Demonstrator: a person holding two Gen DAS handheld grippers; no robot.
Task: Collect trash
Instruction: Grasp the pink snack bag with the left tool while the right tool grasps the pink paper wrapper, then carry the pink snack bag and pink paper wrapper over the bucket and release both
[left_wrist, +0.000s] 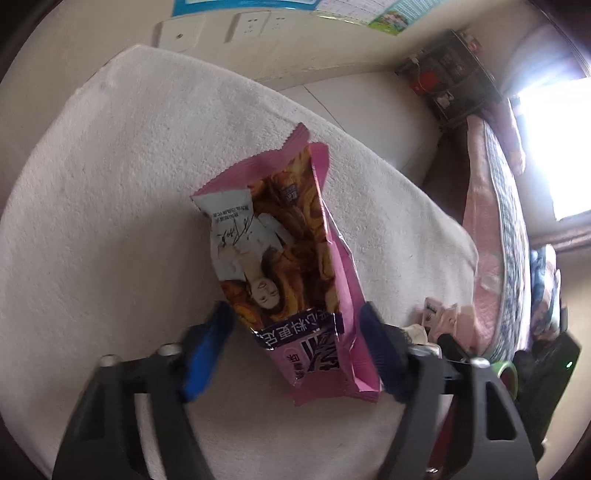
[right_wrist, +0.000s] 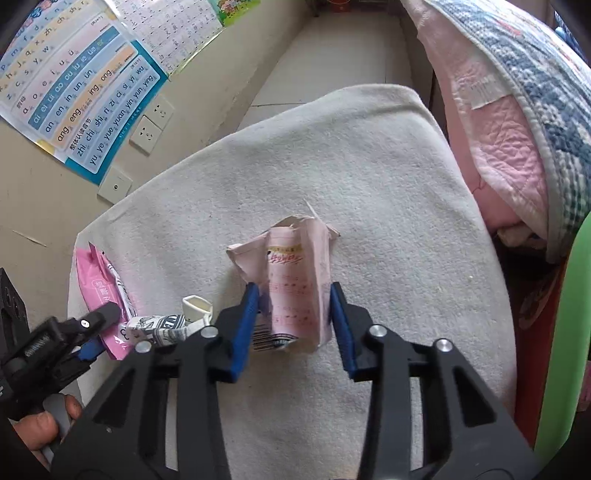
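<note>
A pink snack wrapper (left_wrist: 291, 254) with a woman's picture lies on the white towel (left_wrist: 110, 221). My left gripper (left_wrist: 295, 325) is open, its blue fingers either side of the wrapper's near end. In the right wrist view a pale pink crumpled carton (right_wrist: 295, 284) lies on the towel (right_wrist: 369, 184). My right gripper (right_wrist: 293, 314) is open, its fingers either side of the carton. The left gripper (right_wrist: 92, 332) shows at the left edge over the pink wrapper (right_wrist: 99, 291). A small crushed black-and-white carton (right_wrist: 166, 325) lies beside it.
A wall with sockets (right_wrist: 151, 125) and posters (right_wrist: 74, 85) stands behind the towel. A bed with a pink and blue quilt (right_wrist: 517, 110) is on the right. A green rim (right_wrist: 565, 332) is at the right edge. Clutter (left_wrist: 443, 317) lies by the towel.
</note>
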